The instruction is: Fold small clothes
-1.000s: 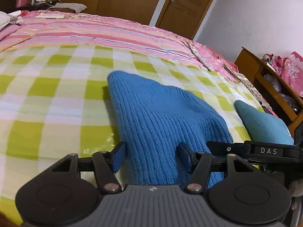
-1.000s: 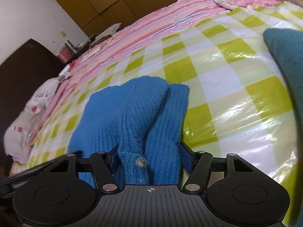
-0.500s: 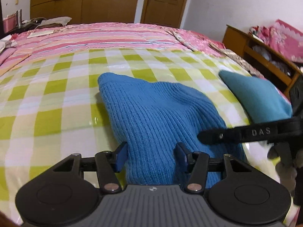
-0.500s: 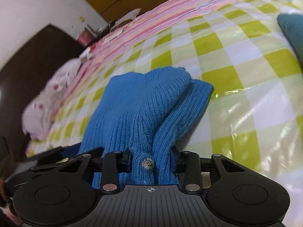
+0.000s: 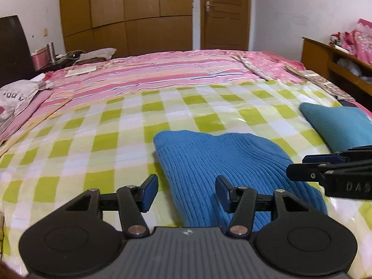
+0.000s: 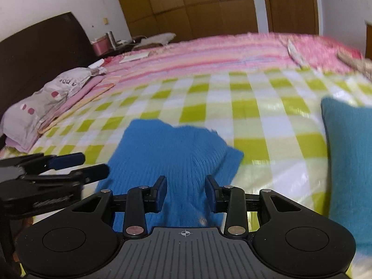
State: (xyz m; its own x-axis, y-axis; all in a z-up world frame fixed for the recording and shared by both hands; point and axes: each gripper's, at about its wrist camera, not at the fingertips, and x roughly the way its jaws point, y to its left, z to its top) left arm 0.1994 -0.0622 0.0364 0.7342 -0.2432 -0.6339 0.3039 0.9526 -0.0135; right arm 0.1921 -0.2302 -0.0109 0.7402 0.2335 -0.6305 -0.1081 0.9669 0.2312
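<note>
A blue knitted garment (image 5: 223, 160) lies in a thick fold on the green-checked sheet (image 5: 97, 144). My left gripper (image 5: 186, 193) hangs over the garment's near left edge with its jaws apart. Its left pad is clear of the knit and its right finger stands over it. My right gripper (image 6: 186, 193) is at the garment's (image 6: 172, 148) near right part. Its jaws are closing, a ridge of blue knit fills the gap between the pads, and a button shows just behind them. Each gripper shows side-on in the other's view: right gripper (image 5: 309, 166), left gripper (image 6: 80, 165).
A folded teal garment (image 5: 337, 125) lies to the right on the sheet, also in the right wrist view (image 6: 344, 162). Pink striped bedding (image 5: 162, 74) covers the far half. A pillow (image 6: 39, 102) and dark headboard are at the left, a wooden shelf (image 5: 325, 53) at the right.
Both grippers rose, drew back and rolled level. The right jaws narrowed onto the blue knit's fold. The knit no longer fills the left gripper's gap; its left pad now stands free.
</note>
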